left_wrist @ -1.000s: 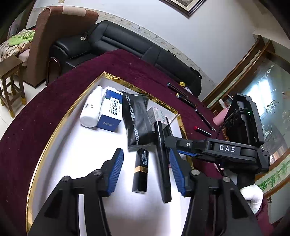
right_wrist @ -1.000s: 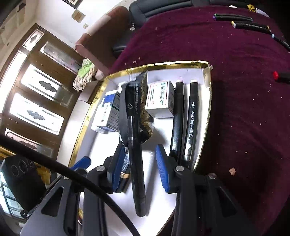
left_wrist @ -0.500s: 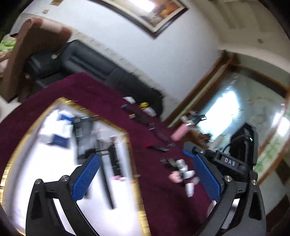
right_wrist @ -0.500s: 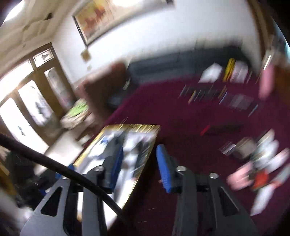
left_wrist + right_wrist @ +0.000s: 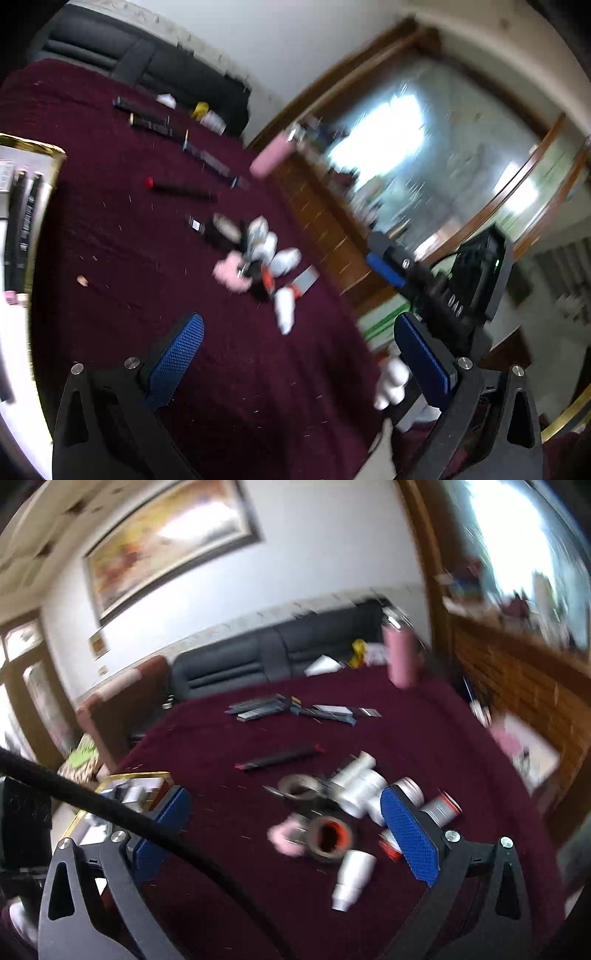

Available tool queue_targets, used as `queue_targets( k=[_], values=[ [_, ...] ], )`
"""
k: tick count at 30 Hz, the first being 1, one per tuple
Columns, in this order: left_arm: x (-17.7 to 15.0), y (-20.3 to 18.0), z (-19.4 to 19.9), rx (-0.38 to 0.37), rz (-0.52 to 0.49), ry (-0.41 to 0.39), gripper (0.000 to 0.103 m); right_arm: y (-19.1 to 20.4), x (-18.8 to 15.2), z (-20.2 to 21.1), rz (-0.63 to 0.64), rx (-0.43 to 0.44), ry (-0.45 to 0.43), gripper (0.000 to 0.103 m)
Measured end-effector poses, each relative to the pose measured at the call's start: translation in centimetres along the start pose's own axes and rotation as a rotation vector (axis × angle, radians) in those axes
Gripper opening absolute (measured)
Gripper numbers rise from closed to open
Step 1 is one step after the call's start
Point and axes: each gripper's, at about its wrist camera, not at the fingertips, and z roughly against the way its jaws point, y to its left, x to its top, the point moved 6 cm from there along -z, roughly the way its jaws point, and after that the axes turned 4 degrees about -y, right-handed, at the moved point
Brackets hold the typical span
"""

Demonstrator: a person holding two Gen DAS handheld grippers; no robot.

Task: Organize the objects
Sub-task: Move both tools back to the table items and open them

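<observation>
Both grippers (image 5: 295, 354) (image 5: 284, 827) off the tray (image 5: 44, 151), jaws just opened, empty

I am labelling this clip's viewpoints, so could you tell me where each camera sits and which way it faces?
Left wrist: sits on the left gripper, looking along its open, empty fingers over the maroon tablecloth to a blurred pile of small containers; the gold-rimmed tray is at the left edge, and the right gripper is at right.
Right wrist: sits on the right gripper, jaws just opened and empty, facing the same pile, black sofa and framed picture; its cable crosses.
Shared: tablecloth, pile, red-tipped black pen, pink bottle.
</observation>
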Motion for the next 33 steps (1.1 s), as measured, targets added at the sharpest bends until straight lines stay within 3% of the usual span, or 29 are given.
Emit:
queue_targets(
  k=[2, 6, 13, 15, 19, 22, 27, 33],
  values=[
    [-0.2, -0.2, -2.6, 0.042, -0.014, 0.056, 0.101, -3.6, -0.7, -0.7, -0.086, -0.022, 0.022, 0.103],
    [0.7, 0.3, -5.8, 0.098, 0.005, 0.086, 0.1, -9.4, -1.4, -2.0, -0.198, -0.064, 0.037, 0.103],
    [4.9, 4.0, -12.0, 0.342, 0.02, 0.089, 0.099, -12.8, -2.2, -2.1, -0.301, -0.039, 0.068, 0.103],
    [6.1, 5.0, -13.9, 0.392, -0.007, 0.091, 0.094, -12.9, -2.1, -1.9, -0.301, -0.037, 0.066, 0.103],
    [7.7, 5.9, -17.4, 0.492, -0.144, 0.162, 0.061, -13.5, -2.5, -2.0, -0.328, -0.014, 0.07, 0.103],
    [7.8, 6.5, -19.9, 0.557, -0.279, 0.251, 0.055, -13.9, -2.7, -2.3, -0.358, 0.01, 0.088, 0.103],
    [6.5, 6.7, -22.4, 0.55, -0.41, 0.374, 0.055, -14.2, -2.9, -2.7, -0.376, 0.021, 0.105, 0.103],
    [5.7, 6.7, -22.6, 0.571, -0.45, 0.402, 0.056, -14.1, -3.1, -2.9, -0.368, 0.011, 0.124, 0.103]
  ],
)
